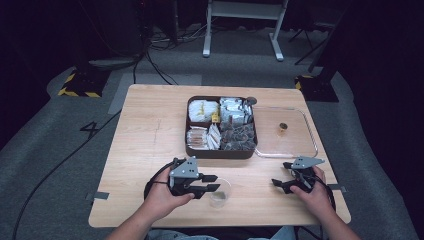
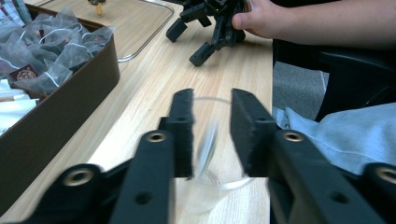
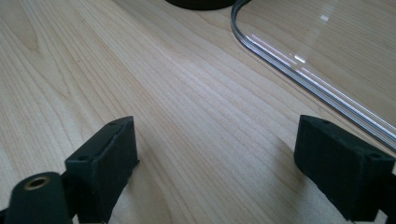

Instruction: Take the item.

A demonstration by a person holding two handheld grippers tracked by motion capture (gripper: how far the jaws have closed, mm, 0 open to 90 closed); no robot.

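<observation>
**Left gripper around a clear cup, right gripper spread wide on the table**

As the high view looked down on a pale wooden table (image 1: 150, 150), the left gripper (image 1: 212, 183) sat at the lower centre of the frame, held in a person's hand. A small clear cup (image 1: 220, 193) stood on the table at its tips. In the left gripper view the two black jaws stood partly apart, with the cup (image 2: 210, 140) between them at the middle of the frame; the cup looked blurred, and whether the pads pressed on its wall could not be told.

The right gripper (image 1: 282, 174) rested at the lower right of the high view, in the other hand. Its own view showed the jaws spread wide with nothing but bare wood between them, and the curved edge of a clear tray (image 3: 299, 65) ran across the upper right.

A dark brown box (image 1: 220, 151) of tea bags and packets lay at the centre of the table, touching the tray's left edge.
</observation>
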